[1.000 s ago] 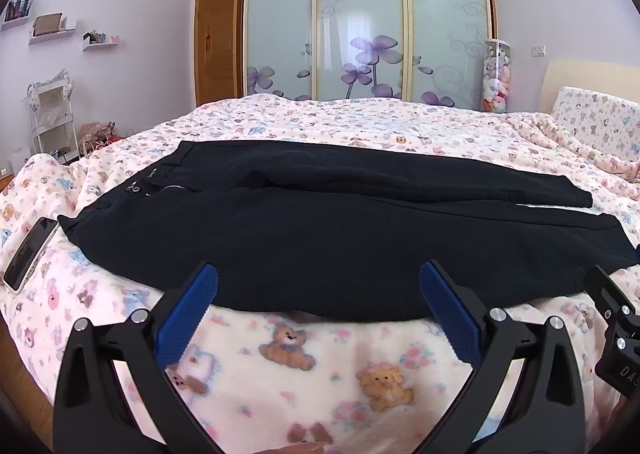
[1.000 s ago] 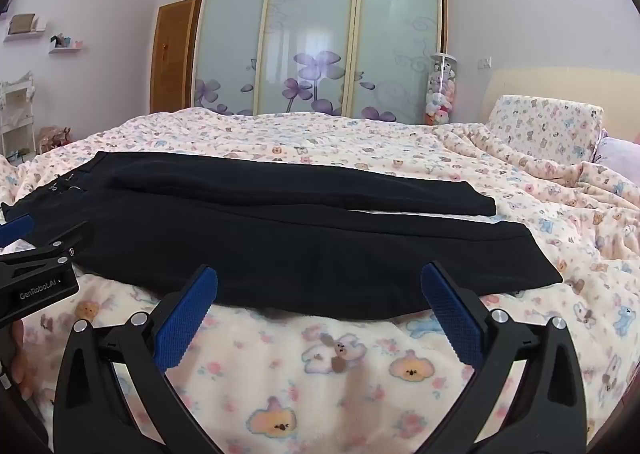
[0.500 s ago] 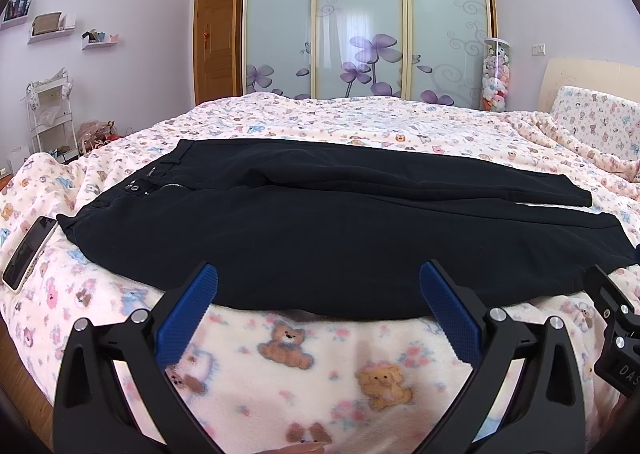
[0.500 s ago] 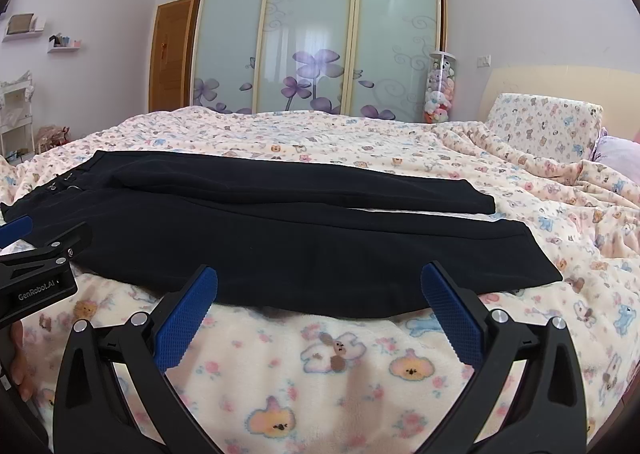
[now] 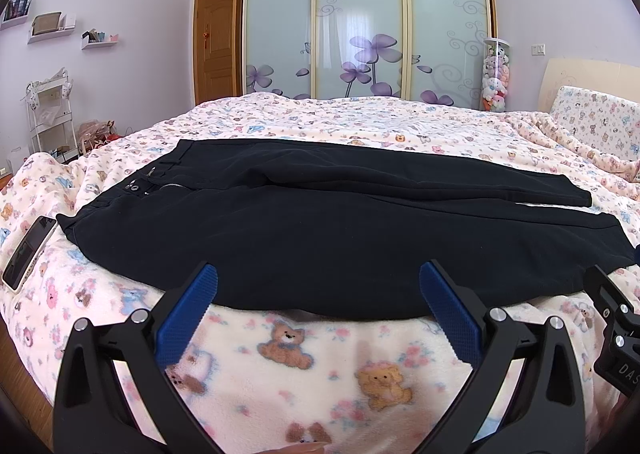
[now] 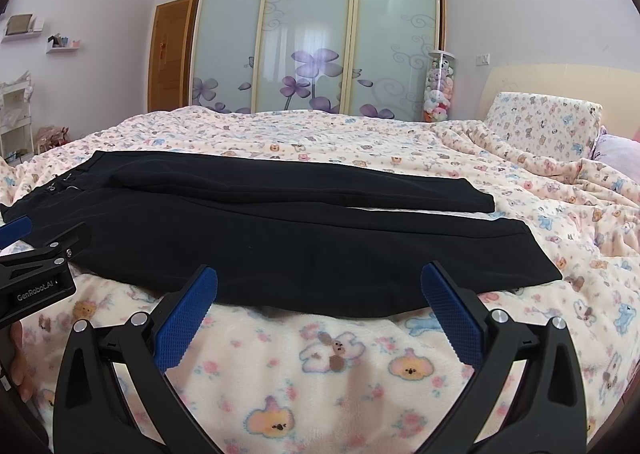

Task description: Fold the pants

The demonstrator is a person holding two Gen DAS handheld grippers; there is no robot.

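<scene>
Black pants [image 5: 320, 230] lie flat across the bed, waistband to the left and both legs running right, the far leg lying a little apart from the near one. They also show in the right wrist view [image 6: 288, 238]. My left gripper [image 5: 318, 286] is open and empty, its blue pads just short of the pants' near edge. My right gripper [image 6: 319, 286] is open and empty too, at the near edge closer to the hems. The left gripper also shows at the left of the right wrist view [image 6: 36, 254].
A bedspread with a bear print [image 5: 320, 366] covers the bed. A phone [image 5: 28, 250] lies on the bed's left edge beside the waistband. A pillow [image 6: 540, 126] sits at the right. A sliding wardrobe [image 5: 360, 26] and a white rack [image 5: 52, 118] stand behind.
Both grippers have eased slightly toward the pants' near edge. Both stay open. The pants have not moved.
</scene>
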